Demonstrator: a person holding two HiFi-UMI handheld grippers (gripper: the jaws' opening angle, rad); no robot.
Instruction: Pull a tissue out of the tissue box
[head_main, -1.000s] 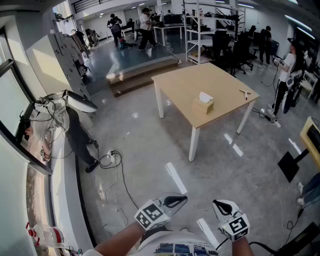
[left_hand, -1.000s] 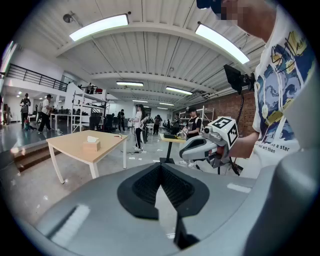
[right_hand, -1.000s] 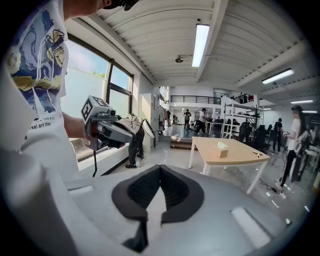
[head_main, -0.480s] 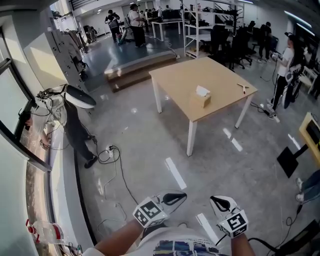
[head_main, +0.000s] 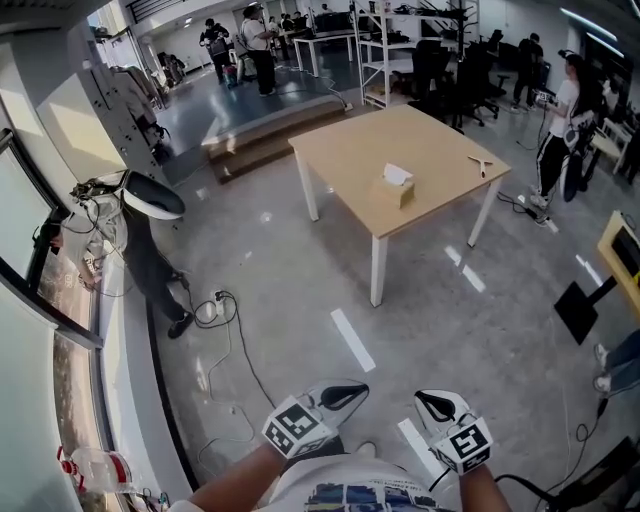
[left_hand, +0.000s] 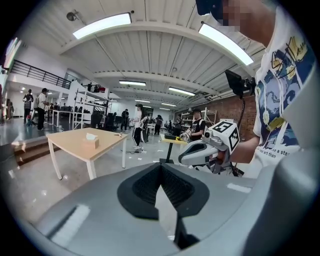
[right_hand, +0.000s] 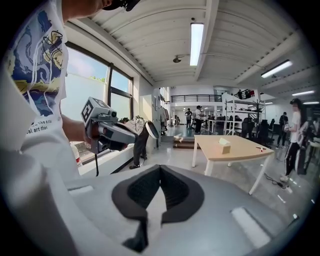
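Observation:
A tan tissue box (head_main: 396, 189) with a white tissue (head_main: 398, 174) sticking up from its top stands on a light wooden table (head_main: 350, 160) several steps away across the floor. The box also shows small in the left gripper view (left_hand: 90, 142) and the right gripper view (right_hand: 224, 146). Both grippers are held low near my body, far from the box. My left gripper (head_main: 360, 388) is shut and empty, its jaws (left_hand: 160, 168) meeting at the tip. My right gripper (head_main: 422, 398) is shut and empty too (right_hand: 160, 170).
A person (head_main: 140, 240) bends over by the window ledge at the left, beside floor cables (head_main: 222, 315). White tape strips (head_main: 352, 340) mark the concrete floor. Another person (head_main: 562, 125) stands right of the table. A small tool (head_main: 479, 162) lies on the table; shelving and chairs stand behind.
The head view has shifted, so the table and box sit slightly further left and higher. People at the back have walked left. Both grippers stay shut and nearly still.

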